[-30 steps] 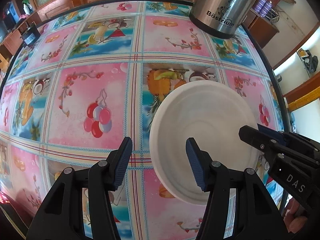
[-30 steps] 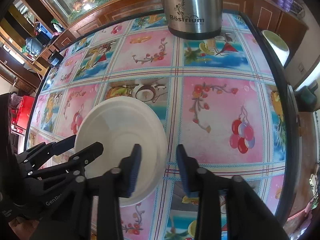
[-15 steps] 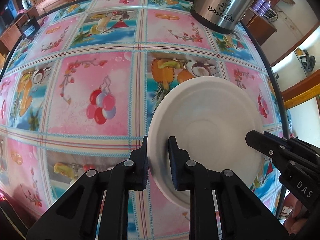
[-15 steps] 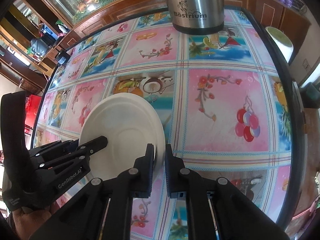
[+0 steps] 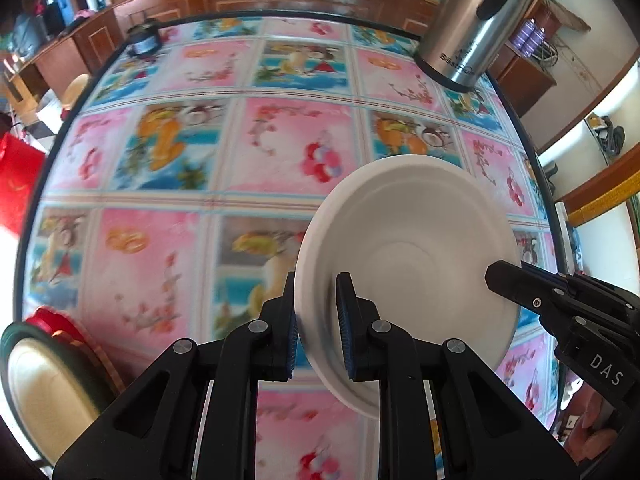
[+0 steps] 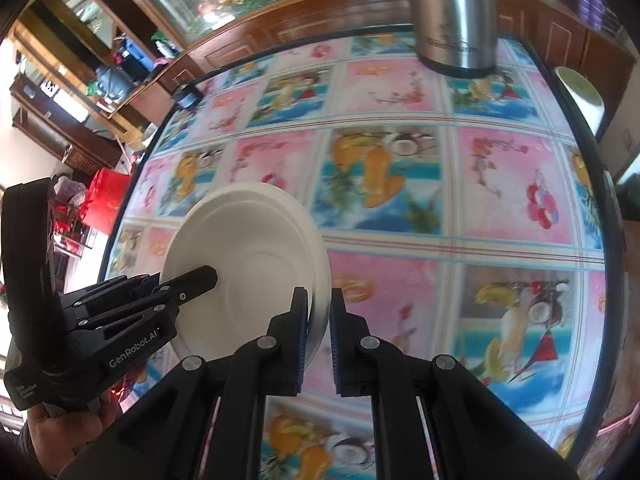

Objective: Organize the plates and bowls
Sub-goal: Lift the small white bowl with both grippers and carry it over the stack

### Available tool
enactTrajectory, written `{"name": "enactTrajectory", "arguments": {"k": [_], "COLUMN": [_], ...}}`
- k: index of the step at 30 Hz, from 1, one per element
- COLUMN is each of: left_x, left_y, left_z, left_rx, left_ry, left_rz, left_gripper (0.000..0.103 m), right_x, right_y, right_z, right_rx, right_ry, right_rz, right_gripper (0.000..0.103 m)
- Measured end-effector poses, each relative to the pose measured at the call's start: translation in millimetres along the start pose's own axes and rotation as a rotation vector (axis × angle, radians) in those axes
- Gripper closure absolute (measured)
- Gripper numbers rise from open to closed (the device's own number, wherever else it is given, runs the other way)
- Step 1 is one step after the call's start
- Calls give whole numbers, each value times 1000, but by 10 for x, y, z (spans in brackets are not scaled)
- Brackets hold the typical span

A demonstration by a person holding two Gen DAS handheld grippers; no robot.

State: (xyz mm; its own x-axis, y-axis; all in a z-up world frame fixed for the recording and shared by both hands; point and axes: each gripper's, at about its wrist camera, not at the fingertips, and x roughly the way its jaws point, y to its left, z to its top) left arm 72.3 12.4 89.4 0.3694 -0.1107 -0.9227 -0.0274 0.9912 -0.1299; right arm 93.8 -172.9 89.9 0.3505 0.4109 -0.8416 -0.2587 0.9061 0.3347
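Note:
A white plate [image 5: 408,252] hangs above the patterned tablecloth, held from both sides. My left gripper [image 5: 316,320] is shut on the plate's left rim, one pad under and one pad over it. My right gripper [image 6: 318,328] is shut on the opposite rim of the same white plate [image 6: 244,256]. In the left wrist view the right gripper [image 5: 560,312] reaches in from the right edge. In the right wrist view the left gripper [image 6: 132,300] comes in from the left, with a hand below it.
A steel thermos jug [image 5: 472,32] stands at the far right of the round table [image 5: 240,120]. A red-rimmed dish stack [image 5: 52,360] sits at the lower left edge. A small dark round object [image 5: 144,40] rests near the far left rim.
Both grippers closed on the plate's rims, then lifted it off the table and carried it leftward. The red-rimmed stack has come into the left wrist view.

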Motion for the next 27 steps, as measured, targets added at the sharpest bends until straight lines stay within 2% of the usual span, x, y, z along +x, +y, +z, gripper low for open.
{"name": "enactTrajectory", "arguments": {"k": [12, 22, 27], "left_x": [-799, -1112, -1160], "left_y": [1038, 1872, 2099], "left_z": [-520, -885, -1030], "left_rx": [-112, -217, -246], "left_ry": [-67, -85, -80], "left_rz": [68, 126, 141], "left_gripper": [86, 86, 86], "right_x": [-26, 179, 294], "right_y": [1222, 2132, 2423], "right_z": [-268, -414, -465], "right_rx": [-132, -270, -323], "right_ry": [10, 51, 77], "right_rz": [67, 126, 131], "right_gripper": [94, 92, 91]}}
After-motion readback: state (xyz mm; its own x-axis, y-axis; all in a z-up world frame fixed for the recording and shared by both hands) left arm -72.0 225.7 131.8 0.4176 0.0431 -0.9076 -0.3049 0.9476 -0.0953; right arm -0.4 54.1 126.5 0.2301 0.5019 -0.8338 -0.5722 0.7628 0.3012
